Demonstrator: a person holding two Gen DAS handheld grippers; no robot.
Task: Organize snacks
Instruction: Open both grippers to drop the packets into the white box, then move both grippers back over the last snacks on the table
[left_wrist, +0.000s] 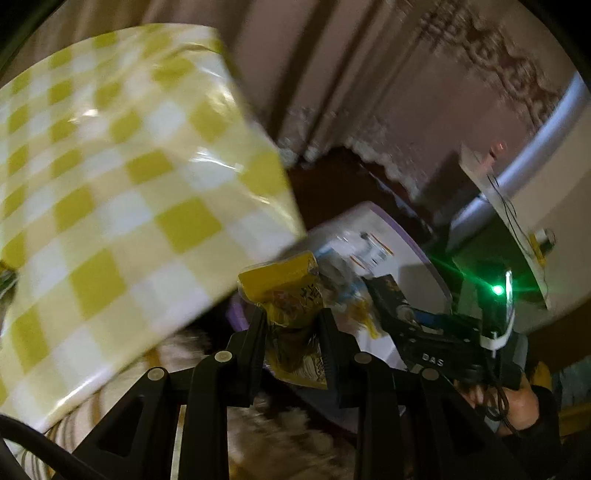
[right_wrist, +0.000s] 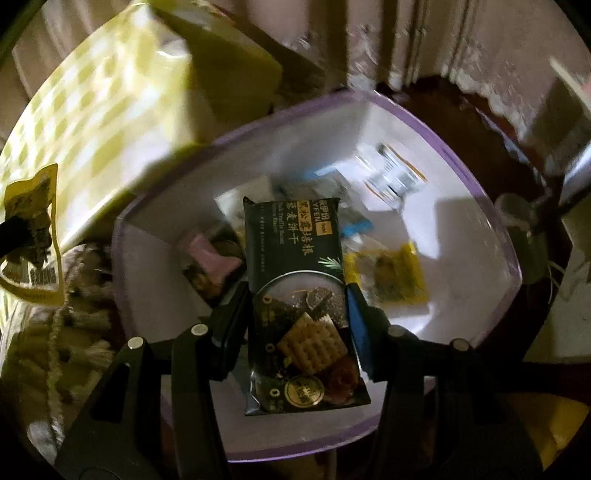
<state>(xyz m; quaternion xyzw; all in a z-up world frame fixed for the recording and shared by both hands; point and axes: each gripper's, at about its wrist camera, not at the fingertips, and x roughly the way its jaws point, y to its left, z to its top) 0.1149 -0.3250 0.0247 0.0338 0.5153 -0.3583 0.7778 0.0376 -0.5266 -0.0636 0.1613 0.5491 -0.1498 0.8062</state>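
Glossy foil crinkles in both grips: the left gripper (left_wrist: 291, 325) clamps a yellow snack pouch (left_wrist: 291, 295), the right gripper (right_wrist: 299, 314) a dark rectangular cracker packet (right_wrist: 295, 273). Both hang over the white, purple-rimmed bin (right_wrist: 461, 229), beside the checkered tablecloth's corner (left_wrist: 129, 177); motion blur smears the wrappers inside.

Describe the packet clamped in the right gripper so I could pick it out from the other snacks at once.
Find the white bin with the purple rim. Above its opening, the right gripper clamps a long dark cracker packet. Unlike the small yellow packet and pink packet lying inside, it is black-green with gold lettering and pictured square crackers.
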